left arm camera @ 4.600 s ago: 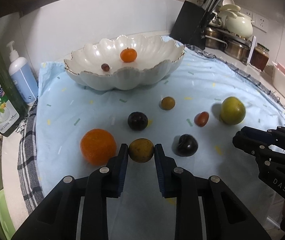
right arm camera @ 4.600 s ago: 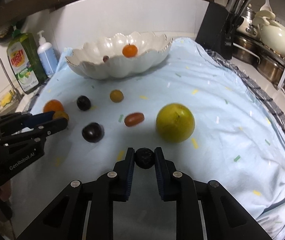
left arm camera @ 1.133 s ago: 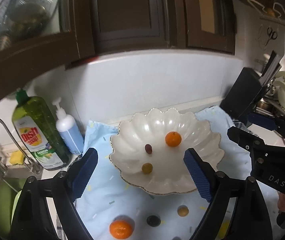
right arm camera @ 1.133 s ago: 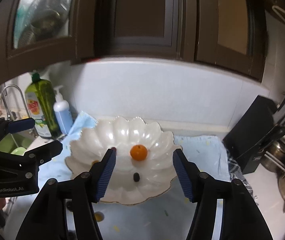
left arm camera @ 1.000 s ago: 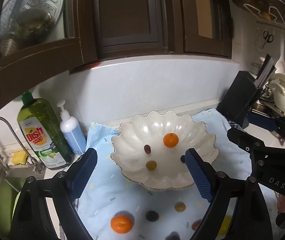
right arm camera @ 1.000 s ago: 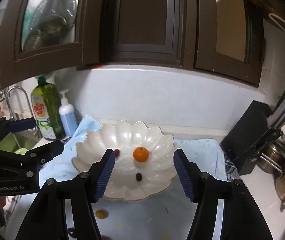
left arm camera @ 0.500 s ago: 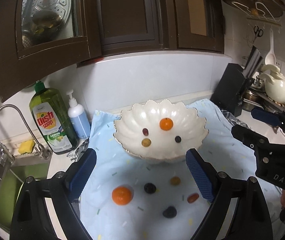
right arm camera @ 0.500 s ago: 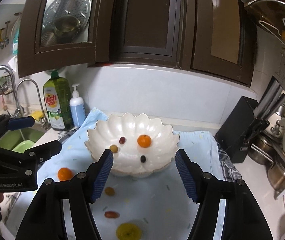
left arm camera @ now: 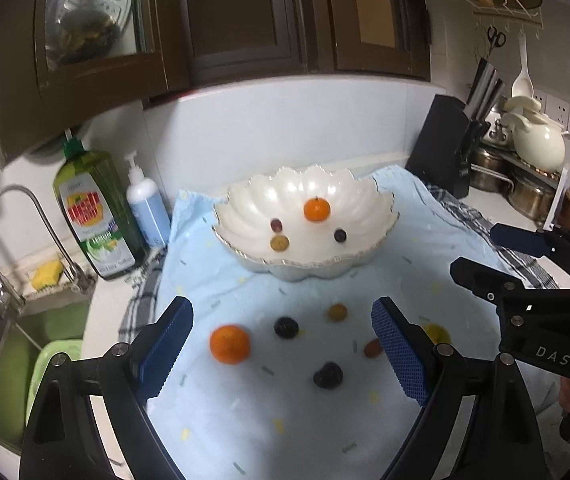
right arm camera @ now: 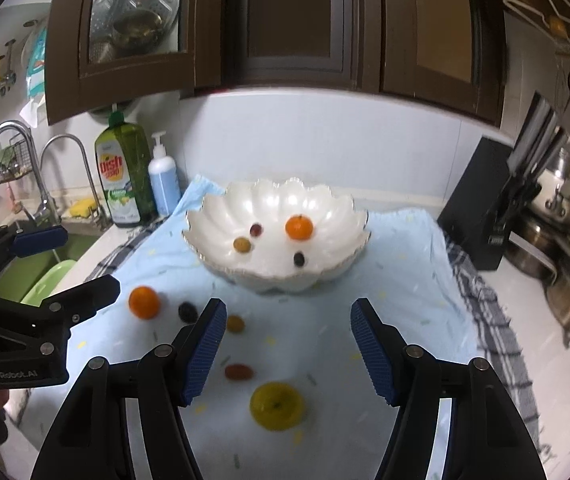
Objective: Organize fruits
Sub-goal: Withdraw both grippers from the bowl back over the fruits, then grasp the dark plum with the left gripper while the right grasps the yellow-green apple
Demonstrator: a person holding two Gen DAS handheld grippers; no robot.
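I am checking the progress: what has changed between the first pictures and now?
Both grippers let go: the yellow-brown fruit and the small dark fruit now lie in the white bowl. The left gripper and right gripper are open and pulled back. The other fruit stayed put.
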